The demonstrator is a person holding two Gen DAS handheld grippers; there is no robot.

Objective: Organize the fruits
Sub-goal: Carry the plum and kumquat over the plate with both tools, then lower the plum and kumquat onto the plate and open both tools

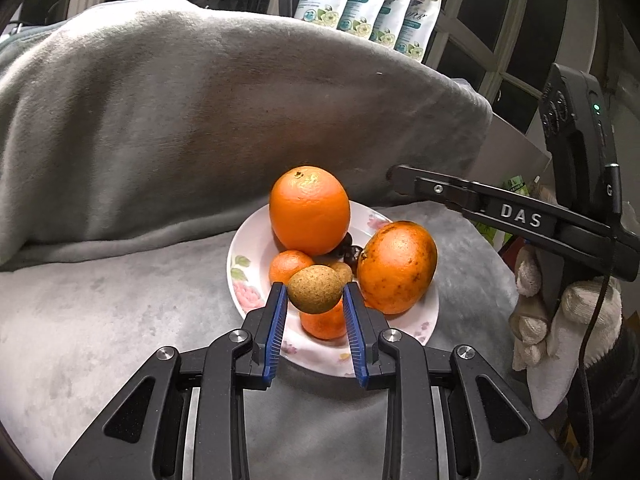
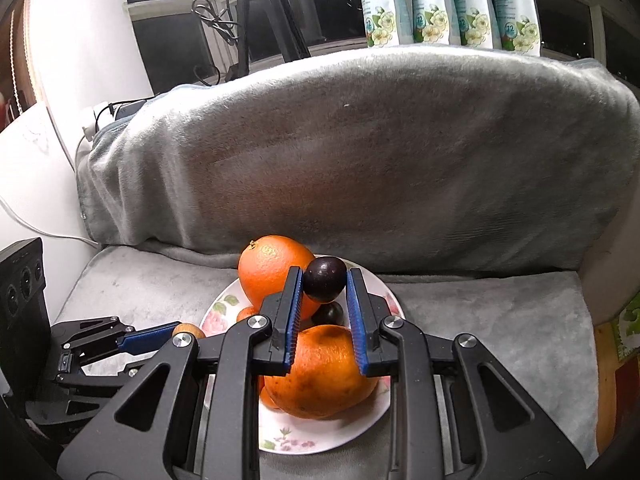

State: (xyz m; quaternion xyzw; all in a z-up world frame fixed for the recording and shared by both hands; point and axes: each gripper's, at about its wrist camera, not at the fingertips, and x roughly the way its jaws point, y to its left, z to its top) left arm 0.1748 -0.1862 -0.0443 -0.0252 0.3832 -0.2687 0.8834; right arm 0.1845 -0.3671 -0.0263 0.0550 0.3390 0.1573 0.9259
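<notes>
A white floral plate (image 1: 240, 276) sits on a grey blanket and holds a large orange (image 1: 309, 210), a spotted orange fruit (image 1: 396, 266), small tangerines (image 1: 289, 266) and dark plums (image 1: 352, 254). My left gripper (image 1: 315, 294) is shut on a brown kiwi-like fruit (image 1: 314, 289) just above the plate. In the right wrist view, my right gripper (image 2: 323, 280) is shut on a dark plum (image 2: 325, 279) above the plate (image 2: 280, 440), over the spotted fruit (image 2: 320, 376) and beside the large orange (image 2: 268, 272). The left gripper (image 2: 160, 338) also shows there at lower left.
A blanket-covered sofa back (image 1: 200, 112) rises behind the plate. Several white floral pouches (image 2: 448, 0) stand on the sill behind it. The right gripper's body (image 1: 520, 216) and a gloved hand (image 1: 560, 328) are at the right of the left wrist view.
</notes>
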